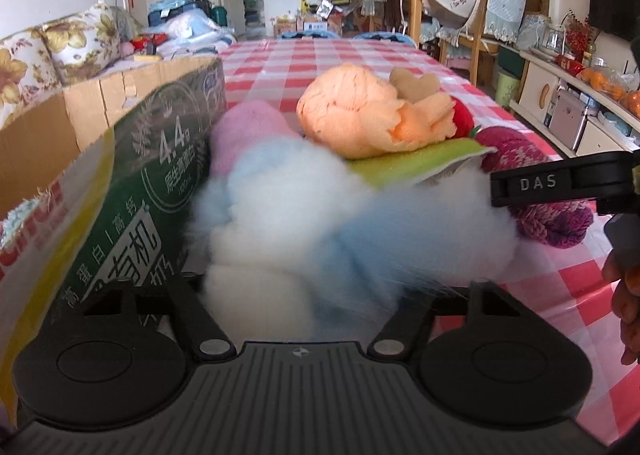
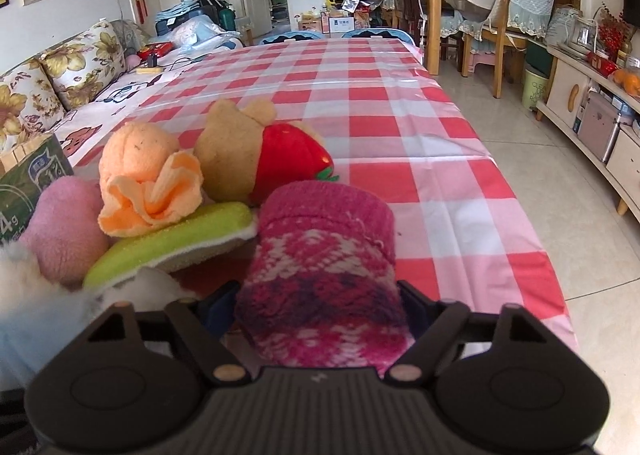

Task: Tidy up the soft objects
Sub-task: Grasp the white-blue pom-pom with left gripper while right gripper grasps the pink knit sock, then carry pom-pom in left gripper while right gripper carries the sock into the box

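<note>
A pile of soft things lies on the checked tablecloth [image 2: 400,127]. My left gripper [image 1: 320,287] is shut on a fluffy white and blue plush [image 1: 312,223], which hides its fingertips. My right gripper [image 2: 320,311] is shut on a magenta knitted roll [image 2: 324,267]; that roll [image 1: 552,215] and the right gripper's finger [image 1: 560,181] show in the left wrist view. Behind lie a green sponge [image 2: 176,243], an orange cloth [image 2: 148,179], a pink plush [image 2: 64,227] and a tan bear with a red strawberry [image 2: 288,159].
A cardboard box [image 1: 100,159] with green print stands open at the left, right beside the plush. A sofa with flowered cushions [image 2: 60,71] runs along the left. Chairs [image 2: 500,23] and a sideboard [image 2: 592,111] stand at the right past the table edge.
</note>
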{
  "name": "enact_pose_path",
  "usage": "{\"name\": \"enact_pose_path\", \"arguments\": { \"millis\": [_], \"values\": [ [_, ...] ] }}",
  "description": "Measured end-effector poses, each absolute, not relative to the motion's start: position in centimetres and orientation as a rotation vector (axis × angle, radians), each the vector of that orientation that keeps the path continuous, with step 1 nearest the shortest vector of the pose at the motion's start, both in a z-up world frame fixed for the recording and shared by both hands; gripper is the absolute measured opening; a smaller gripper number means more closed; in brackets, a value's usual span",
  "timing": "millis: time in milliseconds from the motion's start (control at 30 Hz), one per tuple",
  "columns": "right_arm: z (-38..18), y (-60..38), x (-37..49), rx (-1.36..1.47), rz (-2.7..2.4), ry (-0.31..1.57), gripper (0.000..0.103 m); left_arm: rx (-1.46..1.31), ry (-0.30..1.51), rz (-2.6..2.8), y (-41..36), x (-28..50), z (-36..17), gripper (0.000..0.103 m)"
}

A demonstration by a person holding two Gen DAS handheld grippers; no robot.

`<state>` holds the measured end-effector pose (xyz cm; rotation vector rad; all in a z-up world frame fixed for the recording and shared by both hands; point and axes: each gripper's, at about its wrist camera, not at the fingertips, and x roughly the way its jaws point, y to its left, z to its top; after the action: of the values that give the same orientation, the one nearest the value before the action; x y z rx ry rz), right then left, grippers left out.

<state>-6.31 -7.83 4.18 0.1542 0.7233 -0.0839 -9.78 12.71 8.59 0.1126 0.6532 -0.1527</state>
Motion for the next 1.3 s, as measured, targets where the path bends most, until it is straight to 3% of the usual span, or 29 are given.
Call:
{"name": "enact_pose_path", "arguments": {
  "millis": [133, 400, 1300],
  "values": [
    [4.2, -7.9, -6.2, 0.146, -0.089, 0.727, 0.075, 0.091, 0.673, -0.139, 12.9, -9.9, 8.8, 0.067],
    [4.6, -7.9, -6.1, 0.147, -0.083, 0.737, 0.070, 0.066, 0.677, -0.144, 12.8, -10.3, 9.0, 0.058],
    [8.9, -7.6, -8.8, 0.126, -0.081, 0.668, 0.069, -0.069, 0.595, -0.270, 13.5, -10.6, 10.7, 0.051]
  ]
}}
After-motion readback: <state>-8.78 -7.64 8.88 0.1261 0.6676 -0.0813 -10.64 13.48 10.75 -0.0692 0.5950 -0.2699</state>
